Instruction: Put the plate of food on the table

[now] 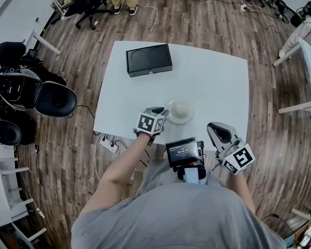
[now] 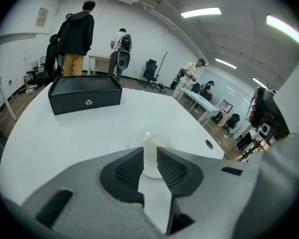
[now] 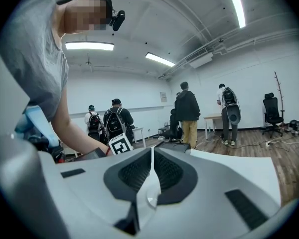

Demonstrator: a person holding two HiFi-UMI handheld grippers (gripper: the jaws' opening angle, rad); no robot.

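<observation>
Plate: your clear plate (image 1: pixel 189 118) sits flat on the white table (image 1: pixel 212 82), near the edge closest to you and about midway along it.
Food: a pale round lump of food (image 1: pixel 181 109) lies in the middle of the plate.
Left gripper: your left gripper (image 1: pixel 159 111) is low over the table, just beside the plate's left rim, with its tips pointing at it.
Left fingers: they're a narrow gap apart. Your left gripper view shows table and food through the gap, and nothing pinched between the pads.
Right gripper: your right gripper (image 1: pixel 217 131) hangs at the table's near edge, right of the plate and well apart from it.
Right fingers: they're pressed together with nothing between them.
Black box: a flat black box (image 1: pixel 149 59) lies on the far left part of the table, well apart from the plate.
Screen: a small screen (image 1: pixel 182 151) sits at your chest, between your two arms.
</observation>
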